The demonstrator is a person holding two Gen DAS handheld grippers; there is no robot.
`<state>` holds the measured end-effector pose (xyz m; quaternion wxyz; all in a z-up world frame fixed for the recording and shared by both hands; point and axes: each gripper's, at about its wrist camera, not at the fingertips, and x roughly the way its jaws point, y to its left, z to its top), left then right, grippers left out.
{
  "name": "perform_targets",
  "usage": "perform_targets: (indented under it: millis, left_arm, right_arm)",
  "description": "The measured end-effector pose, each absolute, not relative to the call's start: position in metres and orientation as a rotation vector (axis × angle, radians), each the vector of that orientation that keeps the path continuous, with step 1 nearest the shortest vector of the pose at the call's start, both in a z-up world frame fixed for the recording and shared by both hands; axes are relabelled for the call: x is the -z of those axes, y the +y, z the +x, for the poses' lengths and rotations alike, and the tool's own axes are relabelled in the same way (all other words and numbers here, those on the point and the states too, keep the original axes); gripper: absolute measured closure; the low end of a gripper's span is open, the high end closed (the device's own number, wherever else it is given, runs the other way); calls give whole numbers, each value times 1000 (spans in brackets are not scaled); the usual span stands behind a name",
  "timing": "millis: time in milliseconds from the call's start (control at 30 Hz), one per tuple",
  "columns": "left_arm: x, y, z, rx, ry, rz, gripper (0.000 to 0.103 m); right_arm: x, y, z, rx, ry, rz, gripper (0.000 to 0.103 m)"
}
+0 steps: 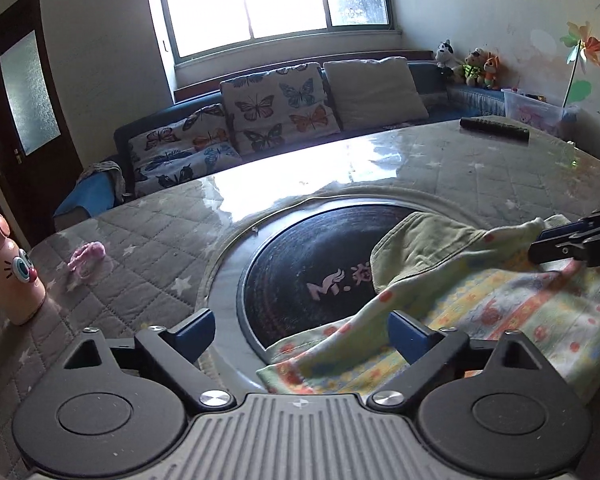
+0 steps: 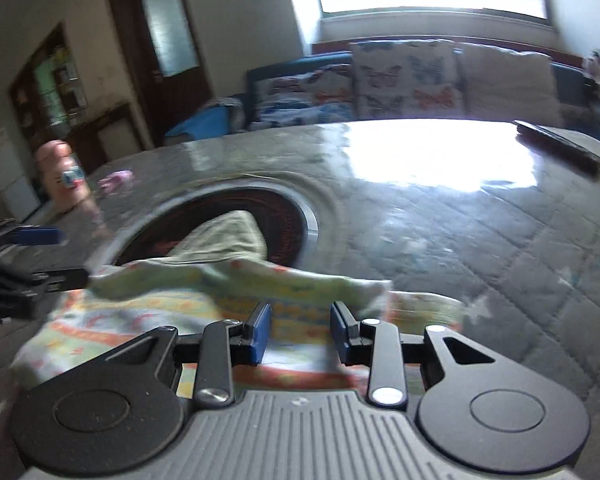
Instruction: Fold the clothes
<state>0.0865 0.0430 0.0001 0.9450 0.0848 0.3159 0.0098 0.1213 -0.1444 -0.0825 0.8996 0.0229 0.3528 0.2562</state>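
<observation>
Over the tabletop (image 1: 419, 168) | garment (image 1: 499, 312) sleeves crossed | left gripper (image 1: 300, 332) jaws wide, right gripper (image 2: 300, 328) jaws narrow, both empty | pinch hem corners evenly, fold without dragging.

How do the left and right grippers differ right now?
The left gripper has its jaws spread wide; the right gripper has its jaws closer together. The left sits at the garment edge by the black disc; the right hangs over its middle. Neither grips cloth.

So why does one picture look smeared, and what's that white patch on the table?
Right wrist view: motion blur smears the patterned baby garment; window glare whitens the glossy grey quilted table cover. Left wrist view: sharper, milder glare, fisheye bends the edges.
</observation>
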Motion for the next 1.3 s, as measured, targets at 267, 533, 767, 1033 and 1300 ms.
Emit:
perform_targets:
  millis: [267,533,767,1033,1300]
  left_arm:
    - [6,31,109,-37,663,177,0]
    - [19,23,133,-47,695,216,0]
    - [28,27,147,-56,732,223,0]
    - [27,26,147,-59,733,222,0]
    - [24,26,142,-73,729,223,0]
  right_arm:
    - [70,-131,119,-552,681,22,75]
    - [75,-90,139,-597,721,-14,85]
    - [86,-83,148,-574,754,-28,84]
    - [71,-76,121,-671,690,-94,82]
    - [69,-55,86,-766,666,-216,81]
